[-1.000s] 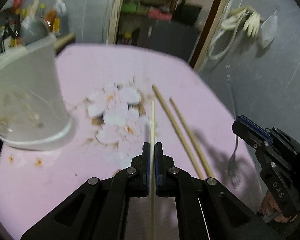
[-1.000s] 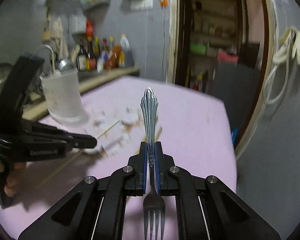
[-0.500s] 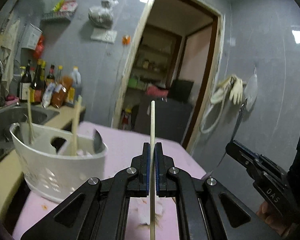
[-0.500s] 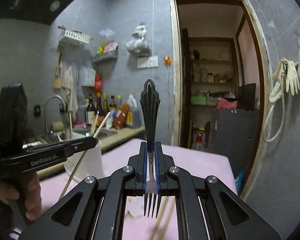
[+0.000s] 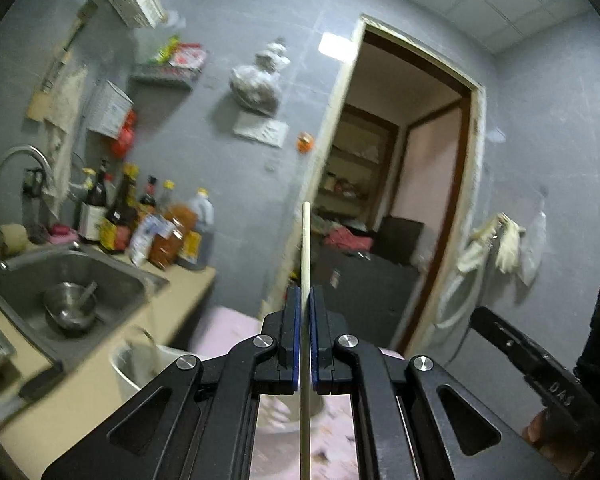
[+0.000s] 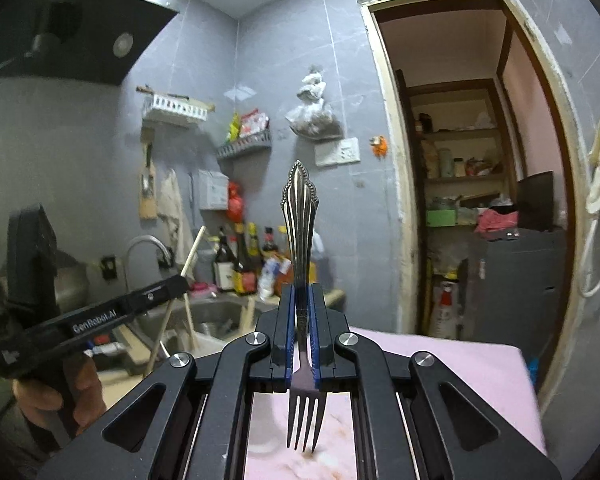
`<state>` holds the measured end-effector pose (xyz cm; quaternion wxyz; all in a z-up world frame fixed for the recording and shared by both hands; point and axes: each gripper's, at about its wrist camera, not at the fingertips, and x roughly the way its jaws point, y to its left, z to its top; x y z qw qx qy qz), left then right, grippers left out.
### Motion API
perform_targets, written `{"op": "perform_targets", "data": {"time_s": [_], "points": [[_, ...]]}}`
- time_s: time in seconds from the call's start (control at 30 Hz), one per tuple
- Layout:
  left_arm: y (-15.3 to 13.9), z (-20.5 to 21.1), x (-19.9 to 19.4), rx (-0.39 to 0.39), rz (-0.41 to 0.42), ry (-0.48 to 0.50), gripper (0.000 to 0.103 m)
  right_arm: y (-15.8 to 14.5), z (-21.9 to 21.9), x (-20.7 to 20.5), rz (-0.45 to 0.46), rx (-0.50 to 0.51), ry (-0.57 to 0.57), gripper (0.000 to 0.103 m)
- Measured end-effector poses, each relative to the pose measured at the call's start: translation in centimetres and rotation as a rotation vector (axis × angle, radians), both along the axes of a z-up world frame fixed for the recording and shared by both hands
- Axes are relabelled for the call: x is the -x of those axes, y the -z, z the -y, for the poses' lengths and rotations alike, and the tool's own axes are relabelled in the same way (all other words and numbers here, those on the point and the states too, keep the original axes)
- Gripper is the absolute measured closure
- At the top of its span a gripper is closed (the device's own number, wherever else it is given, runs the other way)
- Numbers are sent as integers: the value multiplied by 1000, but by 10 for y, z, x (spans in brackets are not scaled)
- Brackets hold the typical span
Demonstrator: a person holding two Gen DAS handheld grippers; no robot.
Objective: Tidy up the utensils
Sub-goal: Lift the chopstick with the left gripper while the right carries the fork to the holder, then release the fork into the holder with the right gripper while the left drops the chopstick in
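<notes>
A bowl [image 5: 70, 310] sits in the sink [image 5: 112, 268] at far left. Bottles [image 5: 156, 228] stand on the bench [image 5: 100, 364] right of the sink, the doorway [image 5: 400, 200] further right. A basket [image 5: 140, 364] sits near, below the bench edge.

Shiny embossed metal fork [image 6: 299, 248]; pale, matt chopstick [image 5: 305, 264] (probably wood).

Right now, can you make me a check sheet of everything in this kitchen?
Surface: pink table, stained.
Job's things: chopstick and fork, both lifted; white holder, blurred.
Clutter: bottles by the sink; bowl inside it.
Grippers: left hand-held gripper shut on chopstick; right hand-held gripper shut on fork.
Cables: white hose on the wall.
Surroundings: grey tiles, open doorway, shelves.
</notes>
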<state>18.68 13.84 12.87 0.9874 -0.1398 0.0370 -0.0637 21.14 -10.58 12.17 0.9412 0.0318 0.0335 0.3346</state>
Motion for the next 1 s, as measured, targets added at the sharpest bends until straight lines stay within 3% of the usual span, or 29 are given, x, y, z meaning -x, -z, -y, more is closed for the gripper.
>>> {"op": "perform_targets", "data": {"time_s": [0.3, 0.53, 0.7, 1.0], "points": [[-6, -70, -31, 48, 52, -179, 101, -17, -60, -34, -3, -79, -81, 99], [11, -96, -52, 81, 72, -268, 100, -5, -93, -48, -6, -45, -102, 100], [20, -97, -63, 79, 85, -297, 101, 12, -105, -57, -21, 19, -98, 101], [47, -91, -66, 82, 11, -268, 100, 35, -98, -57, -83, 43, -131, 100]]}}
